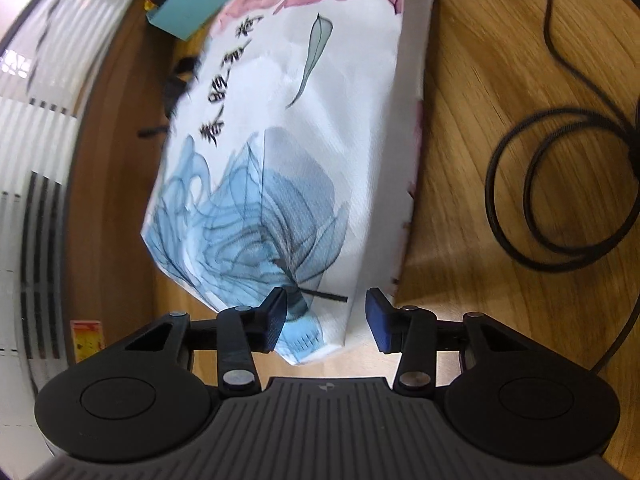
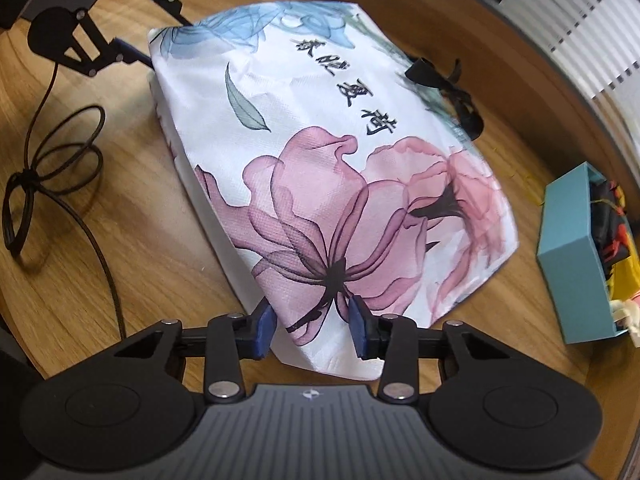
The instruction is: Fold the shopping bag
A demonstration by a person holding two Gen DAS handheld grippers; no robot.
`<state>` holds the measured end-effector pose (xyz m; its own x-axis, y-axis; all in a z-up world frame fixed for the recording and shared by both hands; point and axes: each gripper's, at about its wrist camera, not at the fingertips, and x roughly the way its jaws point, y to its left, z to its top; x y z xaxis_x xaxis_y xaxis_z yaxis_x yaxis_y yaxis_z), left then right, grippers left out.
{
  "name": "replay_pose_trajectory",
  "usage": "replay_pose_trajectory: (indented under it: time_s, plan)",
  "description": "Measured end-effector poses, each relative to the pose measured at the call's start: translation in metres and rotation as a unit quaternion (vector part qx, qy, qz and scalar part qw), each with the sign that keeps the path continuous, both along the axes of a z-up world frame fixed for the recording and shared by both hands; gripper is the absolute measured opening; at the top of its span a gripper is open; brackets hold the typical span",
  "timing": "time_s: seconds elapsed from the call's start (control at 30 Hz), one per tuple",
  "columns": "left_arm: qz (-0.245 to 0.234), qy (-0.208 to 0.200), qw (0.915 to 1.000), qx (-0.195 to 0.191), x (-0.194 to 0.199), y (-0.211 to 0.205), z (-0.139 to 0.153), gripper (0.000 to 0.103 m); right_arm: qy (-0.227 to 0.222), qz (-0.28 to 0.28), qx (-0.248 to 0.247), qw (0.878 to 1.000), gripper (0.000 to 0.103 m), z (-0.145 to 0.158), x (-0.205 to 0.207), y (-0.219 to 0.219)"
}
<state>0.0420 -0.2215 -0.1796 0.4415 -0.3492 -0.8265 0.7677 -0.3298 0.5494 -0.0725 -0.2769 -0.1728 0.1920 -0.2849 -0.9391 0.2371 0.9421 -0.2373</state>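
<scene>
- I count one white fabric shopping bag (image 2: 320,152) printed with pink and blue flowers, lying flat mid-table on one round wooden table (image 2: 132,248).
- My left gripper (image 1: 326,316) straddles the bag's blue-flower corner; whether it pinches, I cannot tell.
- My right gripper (image 2: 312,330) clenches the pink-flower corner.
- One teal cardboard box (image 2: 568,256) sits at three o'clock, one coiled black cable (image 2: 56,156) at nine.
</scene>
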Motion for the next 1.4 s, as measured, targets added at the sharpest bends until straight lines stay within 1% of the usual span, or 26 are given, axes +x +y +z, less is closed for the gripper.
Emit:
replay_pose_trajectory:
  time_s: [0.1, 0.13, 0.23, 0.33, 0.4, 0.47, 0.53, 0.57, 0.63, 0.73, 0.77, 0.8, 0.87, 0.9, 0.93, 0.97, 1.03, 1.1, 1.13, 1.2, 1.23, 1.3, 1.4]
  plan:
    - [0.024, 0.013, 0.9996, -0.012, 0.001, 0.001, -0.001, 0.047, 0.0, -0.004, 0.01, 1.0, 0.045, -0.008, 0.0, 0.0]
    - [0.031, 0.017, 0.9993, -0.015, 0.001, 0.001, -0.001, 0.05, -0.001, -0.005, 0.012, 1.0, 0.045, -0.01, 0.0, 0.0]
    - [0.056, 0.03, 0.9977, -0.024, 0.002, 0.003, 0.003, 0.051, -0.001, -0.003, 0.017, 1.0, 0.045, -0.011, 0.0, -0.003]
    - [0.082, 0.049, 0.9945, -0.044, 0.002, 0.009, 0.018, 0.051, -0.002, -0.006, 0.02, 1.0, 0.046, -0.006, 0.002, -0.008]
    - [0.091, 0.058, 0.9926, -0.056, 0.001, 0.009, 0.026, 0.052, -0.009, -0.012, 0.021, 1.0, 0.047, 0.001, 0.001, -0.01]
    - [0.097, 0.063, 0.9909, -0.069, -0.001, 0.009, 0.033, 0.055, -0.018, -0.021, 0.026, 0.999, 0.05, 0.012, 0.001, -0.012]
    - [0.106, 0.069, 0.9888, -0.079, -0.001, 0.008, 0.04, 0.058, -0.031, -0.027, 0.032, 0.999, 0.058, 0.028, 0.0, -0.013]
    - [0.114, 0.077, 0.9868, -0.086, -0.002, 0.007, 0.046, 0.058, -0.033, -0.027, 0.034, 0.999, 0.06, 0.031, -0.001, -0.014]
    - [0.128, 0.092, 0.9825, -0.1, -0.005, 0.006, 0.055, 0.058, -0.043, -0.038, 0.04, 0.998, 0.063, 0.048, -0.002, -0.014]
    - [0.166, 0.124, 0.9699, -0.128, -0.009, 0.005, 0.072, 0.058, -0.065, -0.062, 0.051, 0.995, 0.065, 0.074, -0.004, -0.018]
    - [0.184, 0.14, 0.9634, -0.136, -0.008, 0.003, 0.076, 0.058, -0.072, -0.077, 0.056, 0.993, 0.065, 0.08, -0.004, -0.02]
    - [0.205, 0.16, 0.9547, -0.145, -0.005, 0.001, 0.081, 0.058, -0.079, -0.091, 0.06, 0.991, 0.065, 0.086, -0.004, -0.022]
    - [0.25, 0.203, 0.9322, -0.164, 0.001, -0.003, 0.088, 0.058, -0.092, -0.116, 0.068, 0.987, 0.065, 0.092, -0.005, -0.028]
    - [0.265, 0.217, 0.9237, -0.172, 0.001, -0.004, 0.091, 0.058, -0.104, -0.141, 0.078, 0.981, 0.065, 0.093, -0.006, -0.033]
    - [0.276, 0.222, 0.9181, -0.177, 0.001, -0.006, 0.092, 0.058, -0.117, -0.168, 0.09, 0.975, 0.065, 0.095, -0.008, -0.038]
    - [0.287, 0.227, 0.9126, -0.183, 0.002, -0.007, 0.092, 0.058, -0.123, -0.181, 0.091, 0.972, 0.065, 0.094, -0.008, -0.038]
    - [0.303, 0.229, 0.9048, -0.193, 0.004, -0.011, 0.091, 0.058, -0.134, -0.203, 0.09, 0.966, 0.064, 0.093, -0.007, -0.038]
    - [0.327, 0.232, 0.8936, -0.202, 0.01, -0.016, 0.087, 0.056, -0.145, -0.224, 0.089, 0.96, 0.064, 0.091, -0.006, -0.037]
    - [0.334, 0.235, 0.8897, -0.204, 0.013, -0.018, 0.085, 0.056, -0.15, -0.235, 0.088, 0.956, 0.064, 0.09, -0.006, -0.037]
    - [0.348, 0.251, 0.8789, -0.209, 0.018, -0.022, 0.081, 0.053, -0.151, -0.247, 0.079, 0.954, 0.064, 0.087, -0.003, -0.04]
    - [0.351, 0.256, 0.8757, -0.21, 0.019, -0.023, 0.08, 0.051, -0.153, -0.254, 0.078, 0.952, 0.064, 0.083, -0.002, -0.042]
    - [0.356, 0.257, 0.8747, -0.206, 0.021, -0.029, 0.074, 0.05, -0.156, -0.27, 0.076, 0.947, 0.064, 0.074, 0.0, -0.045]
    - [0.363, 0.257, 0.8717, -0.205, 0.022, -0.035, 0.066, 0.05, -0.146, -0.273, 0.069, 0.948, 0.064, 0.063, 0.005, -0.046]
